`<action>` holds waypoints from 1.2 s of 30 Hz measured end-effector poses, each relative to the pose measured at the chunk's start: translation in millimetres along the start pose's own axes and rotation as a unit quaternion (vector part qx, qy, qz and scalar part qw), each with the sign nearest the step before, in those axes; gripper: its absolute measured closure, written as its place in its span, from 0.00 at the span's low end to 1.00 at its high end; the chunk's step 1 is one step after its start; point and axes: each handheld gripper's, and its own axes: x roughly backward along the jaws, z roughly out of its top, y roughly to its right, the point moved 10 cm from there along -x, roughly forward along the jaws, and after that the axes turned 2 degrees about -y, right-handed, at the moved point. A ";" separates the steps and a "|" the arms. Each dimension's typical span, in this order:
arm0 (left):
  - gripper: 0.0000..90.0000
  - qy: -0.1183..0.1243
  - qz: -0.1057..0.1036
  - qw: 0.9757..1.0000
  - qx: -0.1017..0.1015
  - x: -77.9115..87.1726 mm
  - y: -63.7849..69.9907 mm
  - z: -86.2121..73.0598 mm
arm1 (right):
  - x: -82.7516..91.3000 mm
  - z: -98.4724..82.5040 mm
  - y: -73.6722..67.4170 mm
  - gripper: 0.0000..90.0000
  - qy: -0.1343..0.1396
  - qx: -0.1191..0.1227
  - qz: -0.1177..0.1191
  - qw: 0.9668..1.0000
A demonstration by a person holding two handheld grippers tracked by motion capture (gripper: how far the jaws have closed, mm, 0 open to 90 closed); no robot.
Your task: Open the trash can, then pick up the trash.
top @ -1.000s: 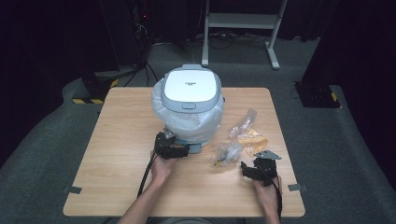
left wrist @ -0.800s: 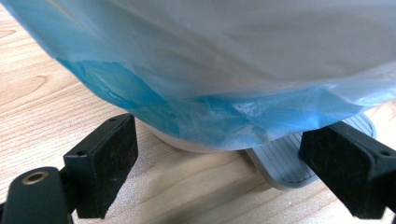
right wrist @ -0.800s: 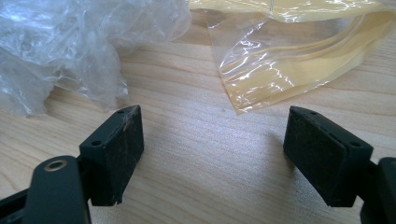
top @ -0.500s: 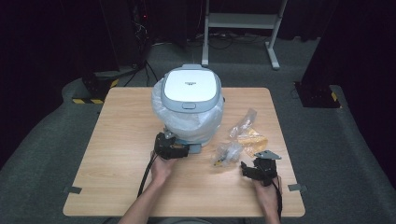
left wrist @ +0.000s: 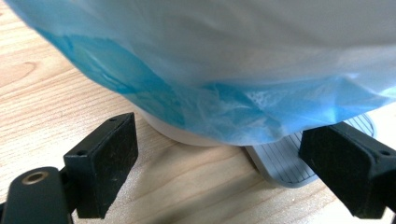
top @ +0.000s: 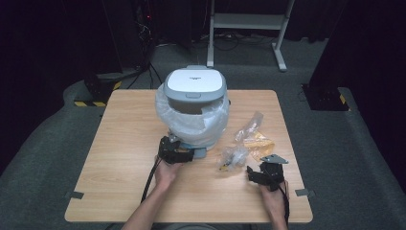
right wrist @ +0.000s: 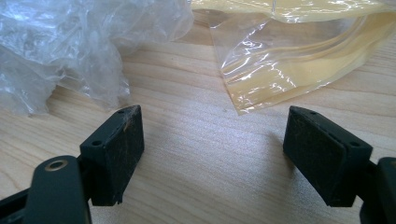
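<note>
A white and grey cooker (top: 194, 91) stands mid-table, its body wrapped in a pale plastic bag (top: 191, 122) that looks blue up close (left wrist: 224, 102). My left gripper (top: 184, 154) is open at the cooker's front base, its jaws on either side of the bag's lower edge and the grey ribbed foot (left wrist: 289, 161). My right gripper (top: 261, 175) is open near the front right, low over bare wood. Just beyond its jaws lie a yellowish clear bag (right wrist: 299, 60) and crumpled clear plastic (right wrist: 70, 42).
The wooden table (top: 119, 139) has free room on its left half and along the front edge. Clear wrappers (top: 244, 143) lie right of the cooker. A white metal stand (top: 249, 24) and dark equipment stand on the floor behind.
The left gripper has crept slightly forward toward the cooker's base. The right gripper has hardly moved.
</note>
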 end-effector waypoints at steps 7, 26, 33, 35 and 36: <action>0.13 0.017 0.006 0.999 0.027 -7.5 3.7 1.4 | -0.1 0.1 -0.1 0.22 0.001 0.001 0.001 1.000; 0.15 0.058 0.017 0.998 0.028 -6.5 3.0 -0.2 | -0.9 0.5 -0.8 0.21 -0.002 0.001 0.007 1.000; 0.16 0.030 0.011 0.999 0.001 -4.0 0.3 -5.7 | 3.8 1.1 3.7 0.16 -0.014 -0.015 0.015 1.000; 0.16 0.060 0.008 0.997 0.038 -6.9 4.5 0.0 | 11.4 4.6 3.8 0.16 0.006 -0.027 0.026 0.999; 0.16 0.061 0.010 0.997 0.039 -6.9 4.0 0.4 | 15.2 6.4 3.6 0.17 0.014 -0.030 0.033 0.999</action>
